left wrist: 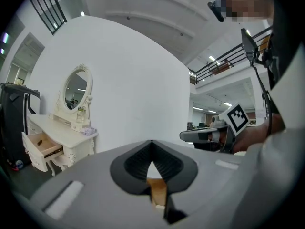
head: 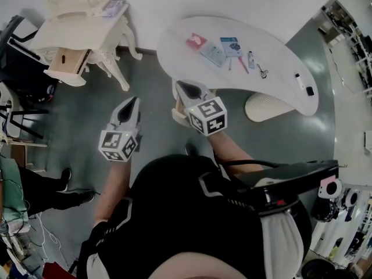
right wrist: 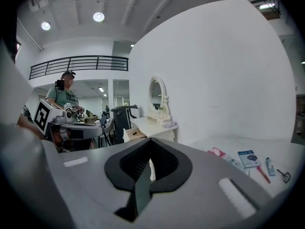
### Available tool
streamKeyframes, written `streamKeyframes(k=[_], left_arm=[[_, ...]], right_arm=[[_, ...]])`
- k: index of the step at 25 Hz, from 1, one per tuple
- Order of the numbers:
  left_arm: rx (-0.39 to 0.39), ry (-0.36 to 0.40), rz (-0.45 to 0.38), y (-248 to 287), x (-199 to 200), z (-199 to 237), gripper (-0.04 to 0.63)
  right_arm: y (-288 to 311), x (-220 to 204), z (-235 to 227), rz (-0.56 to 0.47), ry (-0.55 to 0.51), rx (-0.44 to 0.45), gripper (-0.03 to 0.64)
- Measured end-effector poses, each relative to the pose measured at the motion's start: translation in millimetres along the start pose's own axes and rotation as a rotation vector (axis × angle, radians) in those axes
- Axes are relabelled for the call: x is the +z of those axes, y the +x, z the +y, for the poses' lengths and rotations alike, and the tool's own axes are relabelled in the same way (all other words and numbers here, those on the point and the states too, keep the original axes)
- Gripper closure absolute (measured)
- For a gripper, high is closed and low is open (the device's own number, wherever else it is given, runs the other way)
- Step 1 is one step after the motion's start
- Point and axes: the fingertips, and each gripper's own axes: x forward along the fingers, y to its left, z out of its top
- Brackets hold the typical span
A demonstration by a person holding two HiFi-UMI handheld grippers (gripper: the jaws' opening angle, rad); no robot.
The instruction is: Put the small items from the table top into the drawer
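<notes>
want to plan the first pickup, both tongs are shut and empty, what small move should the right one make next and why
Probably reach the right tongs forward to the white table and open them over the red packet, which looks like the nearest small item. They are shut with nothing between them, the items all lie on the table, and the drawer already stands open.

Bright, even indoor light; heavy fisheye warping, dark corners.
</notes>
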Motion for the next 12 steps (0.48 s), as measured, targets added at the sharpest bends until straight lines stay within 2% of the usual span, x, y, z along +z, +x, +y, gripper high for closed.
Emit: streamKeyframes(k=[12], left_arm=[[-0.005, 0.015, -0.008, 2.4, 6.8, 1.2, 0.595]], right_arm=[[2.0, 3.0, -1.5, -0.006, 0.005, -0.007, 0.617]])
